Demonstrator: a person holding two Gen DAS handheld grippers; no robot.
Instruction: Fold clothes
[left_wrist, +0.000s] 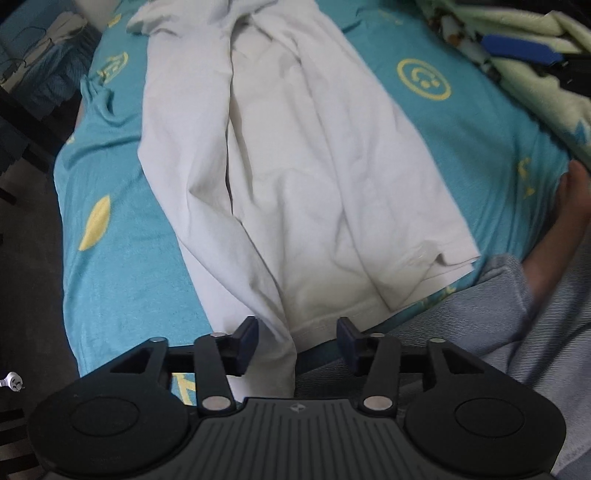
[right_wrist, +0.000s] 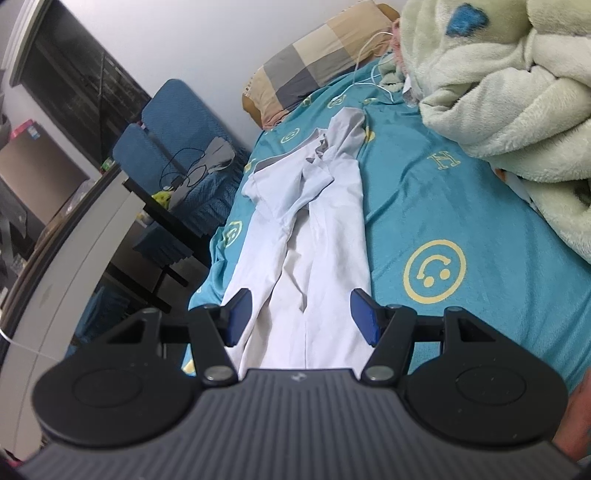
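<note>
Left gripper hangs over the near end of the white garment, pointing steeply down, its jaws standing apart and holding nothing; the cloth's hem edge lies below, between the two pads, without either pressing on it. In this left wrist view the garment stretches away from the gripper along the turquoise bedsheet, both long sides already folded in toward the middle, leaving a narrow strip with a crease running down it. A person's grey-clad leg sits just right of the garment's near corner. For a clean next fold, I'd say the pads should pinch all the layers at that near edge together, not just the top flap.

From the right wrist view, the right gripper is also wide and empty, pointing along the garment at a shallower slant, with the cloth visible between its pads but not gripped. The garment's far end, beyond the gripper, is bunched and rumpled. A pale fleece blanket is heaped to the garment's right, a checked pillow lies past its far end. Both grippers ought to take the near corners level with each other, then carry them up to the far end evenly so the strip halves squarely.
</note>
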